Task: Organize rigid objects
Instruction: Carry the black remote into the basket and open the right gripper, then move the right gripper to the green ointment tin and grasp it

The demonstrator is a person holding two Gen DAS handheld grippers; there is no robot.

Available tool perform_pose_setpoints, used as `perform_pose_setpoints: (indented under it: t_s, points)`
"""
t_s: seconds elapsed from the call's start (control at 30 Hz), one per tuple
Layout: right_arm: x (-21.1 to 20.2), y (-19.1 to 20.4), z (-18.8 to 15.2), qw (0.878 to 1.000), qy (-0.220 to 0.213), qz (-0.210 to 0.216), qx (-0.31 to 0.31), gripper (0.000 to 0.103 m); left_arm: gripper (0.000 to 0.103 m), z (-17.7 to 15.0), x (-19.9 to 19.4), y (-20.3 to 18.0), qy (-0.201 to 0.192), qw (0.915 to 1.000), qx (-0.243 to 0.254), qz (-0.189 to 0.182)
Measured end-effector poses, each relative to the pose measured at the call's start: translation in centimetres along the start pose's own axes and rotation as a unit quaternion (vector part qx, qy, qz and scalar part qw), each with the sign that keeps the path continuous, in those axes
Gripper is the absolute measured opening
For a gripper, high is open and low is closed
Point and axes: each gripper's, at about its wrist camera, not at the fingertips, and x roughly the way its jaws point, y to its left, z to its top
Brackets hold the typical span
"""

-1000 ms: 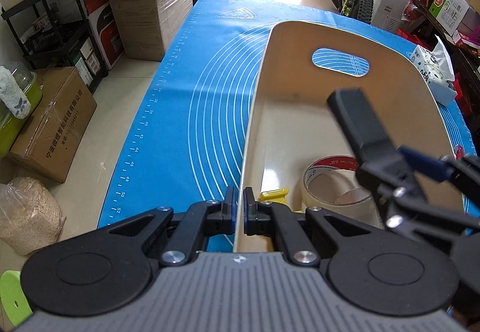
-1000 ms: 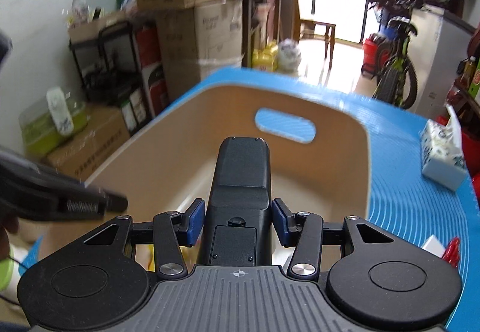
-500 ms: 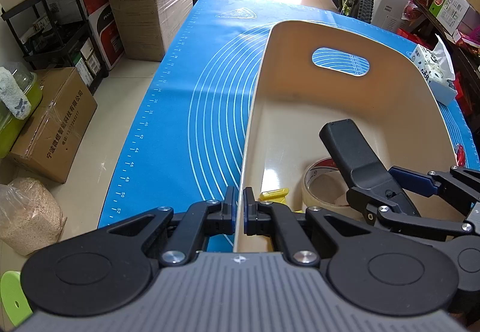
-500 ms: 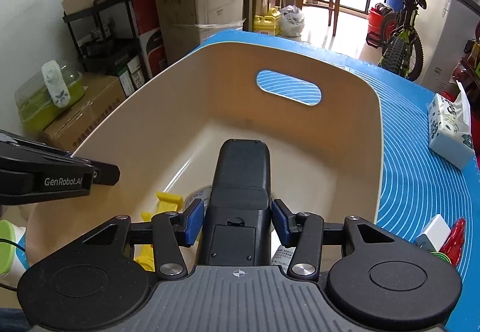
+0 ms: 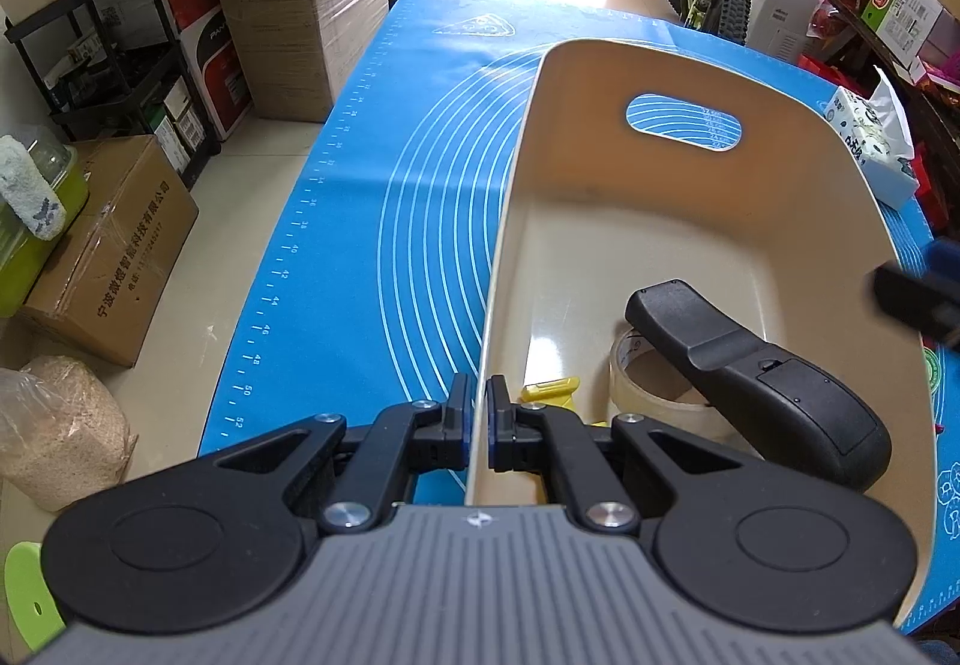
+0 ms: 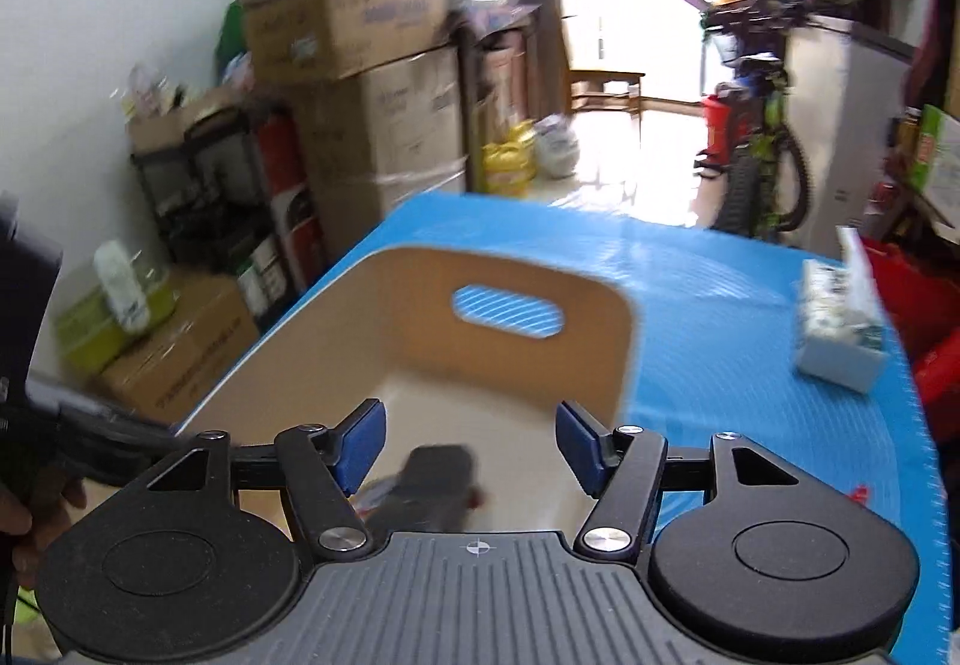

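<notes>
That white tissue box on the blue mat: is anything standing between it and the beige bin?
Nothing visible. In the right wrist view only bare blue mat lies between the tissue box and the beige bin. The bin's own raised wall is the one thing to clear.

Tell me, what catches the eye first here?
A big cream bin sits on a bright blue mat, its near wall pinched by the left hand-held gripper. Inside, a black remote-like device lies across a tape roll. The right hand-held gripper hangs open above it.
</notes>
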Motion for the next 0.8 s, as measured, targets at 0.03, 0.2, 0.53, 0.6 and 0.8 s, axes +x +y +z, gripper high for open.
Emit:
perform_pose_setpoints:
  t_s: [0.03,0.2,0.53,0.6,0.8]
  points:
    - [-0.4,-0.7,0.1,1.000,-0.005,-0.011,0.008,0.070,0.006,0.0,0.0,0.0,0.000,1.0000,0.000,0.000]
    - [-2.0,-4.6,-0.5,0.997,-0.018,-0.064,0.033,0.071,0.007,0.0,0.0,0.1,0.000,1.0000,0.000,0.000]
    - [-1.3,-12.7,-5.8,0.986,0.027,-0.150,0.073,0.071,0.007,0.0,0.0,0.1,0.000,1.0000,0.000,0.001]
    - [-0.6,-13.6,-7.0,0.984,0.037,-0.160,0.076,0.071,0.007,-0.1,0.0,0.0,0.000,1.0000,0.000,0.001]
    - [1.5,-14.0,-9.1,0.983,0.060,-0.167,0.040,0.071,0.007,-0.1,0.0,0.0,0.000,1.0000,0.001,0.001]
